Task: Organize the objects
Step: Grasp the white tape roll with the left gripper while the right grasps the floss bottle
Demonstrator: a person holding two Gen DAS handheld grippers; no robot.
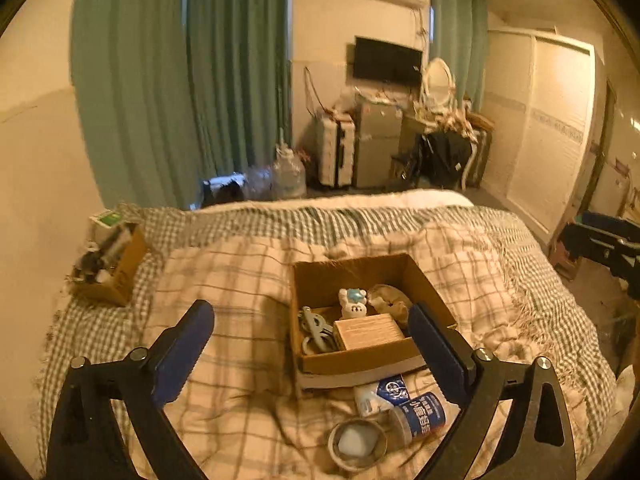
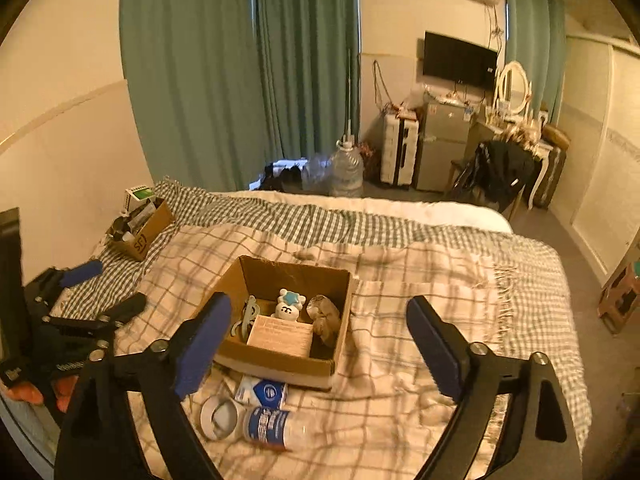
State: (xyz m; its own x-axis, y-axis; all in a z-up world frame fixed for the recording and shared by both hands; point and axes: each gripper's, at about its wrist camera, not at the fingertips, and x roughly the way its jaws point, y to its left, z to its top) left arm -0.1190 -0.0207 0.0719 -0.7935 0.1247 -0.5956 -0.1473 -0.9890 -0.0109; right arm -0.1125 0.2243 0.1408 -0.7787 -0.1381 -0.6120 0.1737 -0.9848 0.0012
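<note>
An open cardboard box (image 1: pixel 320 276) (image 2: pixel 276 276) sits mid-bed. It holds a white and blue toy figure (image 1: pixel 353 302) (image 2: pixel 289 303), a tan flat packet (image 1: pixel 370 330) (image 2: pixel 280 335), grey scissors (image 1: pixel 316 330) and a crumpled brown thing (image 1: pixel 390 298) (image 2: pixel 325 314). In front of the box lie a blue-labelled bottle (image 1: pixel 420 416) (image 2: pixel 272 426), a tape roll (image 1: pixel 357 442) (image 2: pixel 219 416) and a white-blue packet (image 1: pixel 380 392) (image 2: pixel 262 391). My left gripper (image 1: pixel 312 344) is open and empty above the blanket, near the box. My right gripper (image 2: pixel 320 336) is open and empty, also above the bed.
A second cardboard box (image 1: pixel 112 268) (image 2: pixel 140 228) full of items sits at the bed's far left by the wall. The plaid blanket (image 1: pixel 240 288) covers the bed. The left gripper shows at the left of the right wrist view (image 2: pixel 80 312). Curtains, suitcase and fridge stand beyond.
</note>
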